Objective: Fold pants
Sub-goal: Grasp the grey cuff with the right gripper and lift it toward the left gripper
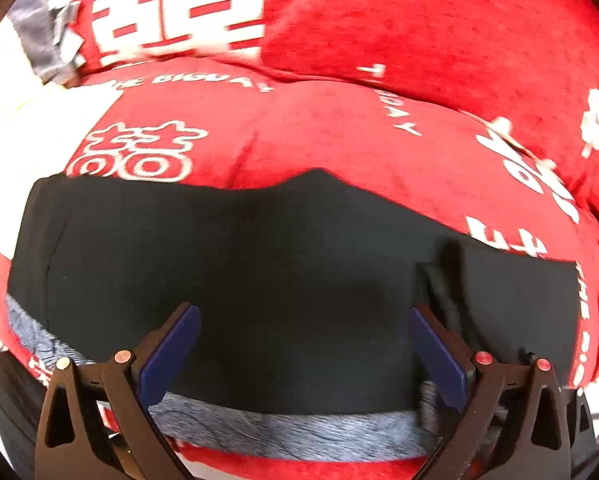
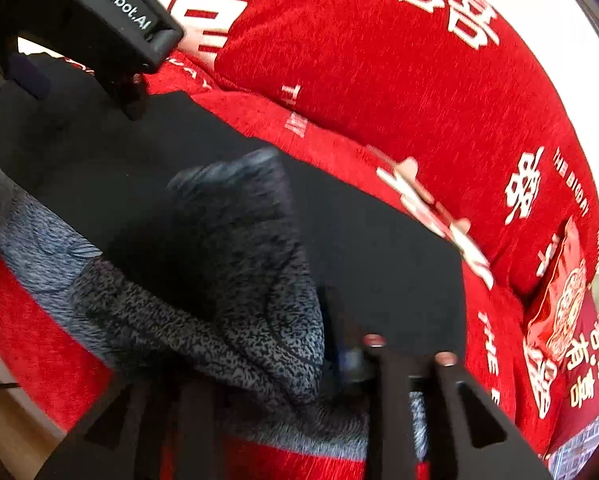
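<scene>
Black pants (image 1: pixel 279 260) lie folded flat on the red bedspread (image 1: pixel 339 132), their grey heathered waistband (image 1: pixel 299 428) along the near edge. My left gripper (image 1: pixel 303 320) hovers just above them, open, its blue pads (image 1: pixel 171 344) wide apart with nothing between them. In the right wrist view a raised fold of the grey waistband fabric (image 2: pixel 239 260) stands between the fingers of my right gripper (image 2: pixel 267 360) and hides the left finger. The right pad (image 2: pixel 351 360) shows a dark gap to the cloth, so the jaws look open. The left gripper's black housing (image 2: pixel 111 20) sits over the pants (image 2: pixel 379 260) at upper left.
The bedspread carries white characters, and a matching red pillow (image 1: pixel 419 20) lies beyond the pants. A red printed cushion (image 2: pixel 559 312) lies at the right. Another grey garment (image 1: pixel 43 32) sits at the far left. Wooden floor (image 2: pixel 3 420) shows below the bed's edge.
</scene>
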`<act>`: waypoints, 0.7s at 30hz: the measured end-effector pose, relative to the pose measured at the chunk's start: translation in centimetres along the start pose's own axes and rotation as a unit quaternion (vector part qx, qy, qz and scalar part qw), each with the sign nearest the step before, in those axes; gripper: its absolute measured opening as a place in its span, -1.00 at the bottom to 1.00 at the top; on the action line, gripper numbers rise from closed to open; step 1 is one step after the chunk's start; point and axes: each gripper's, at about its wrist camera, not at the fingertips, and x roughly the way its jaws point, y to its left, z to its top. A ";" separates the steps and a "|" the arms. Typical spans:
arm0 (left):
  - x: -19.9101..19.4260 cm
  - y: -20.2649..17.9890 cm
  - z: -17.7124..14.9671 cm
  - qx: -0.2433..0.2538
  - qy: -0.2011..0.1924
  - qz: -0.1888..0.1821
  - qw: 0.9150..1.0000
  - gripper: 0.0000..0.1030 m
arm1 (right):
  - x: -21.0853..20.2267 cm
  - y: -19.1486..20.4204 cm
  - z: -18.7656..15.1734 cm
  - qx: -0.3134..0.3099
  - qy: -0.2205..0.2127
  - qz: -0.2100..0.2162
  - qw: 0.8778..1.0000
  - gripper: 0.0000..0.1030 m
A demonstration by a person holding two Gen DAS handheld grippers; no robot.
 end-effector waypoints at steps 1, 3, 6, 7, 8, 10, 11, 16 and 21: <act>-0.2 -0.7 0.0 0.010 -0.002 -0.005 1.000 1.00 | -0.7 -0.5 0.1 0.011 0.009 0.019 1.000 0.31; -0.8 -1.9 -0.1 0.032 -0.009 -0.014 0.999 1.00 | -2.3 -1.6 -0.1 0.037 0.010 0.066 0.997 0.55; -1.2 -3.0 -0.1 0.043 -0.014 -0.024 0.999 1.00 | -5.2 -4.3 -1.6 0.083 -0.008 0.142 0.986 0.56; -1.1 -3.4 -0.1 0.044 -0.014 -0.026 0.999 1.00 | -5.8 -5.8 -2.4 0.110 -0.016 0.153 0.982 0.58; -0.9 -3.8 -0.3 0.049 -0.010 -0.025 0.998 1.00 | -5.8 -6.6 -2.8 0.129 -0.019 0.154 0.979 0.60; -0.3 -4.7 -1.1 0.068 -0.003 -0.020 0.998 1.00 | -5.0 -10.0 -4.2 0.199 -0.015 0.145 0.969 0.60; 0.1 -5.3 -1.6 0.083 0.001 -0.009 0.997 1.00 | -4.3 -11.3 -4.8 0.228 -0.009 0.143 0.963 0.60; 1.0 -6.2 -3.7 0.130 -0.012 0.039 0.991 1.00 | -0.7 -12.5 -7.1 0.301 0.022 0.197 0.933 0.61; 0.4 -5.8 -4.7 0.136 -0.018 0.042 0.990 1.00 | -0.5 -10.5 -7.5 0.247 0.054 0.154 0.955 0.60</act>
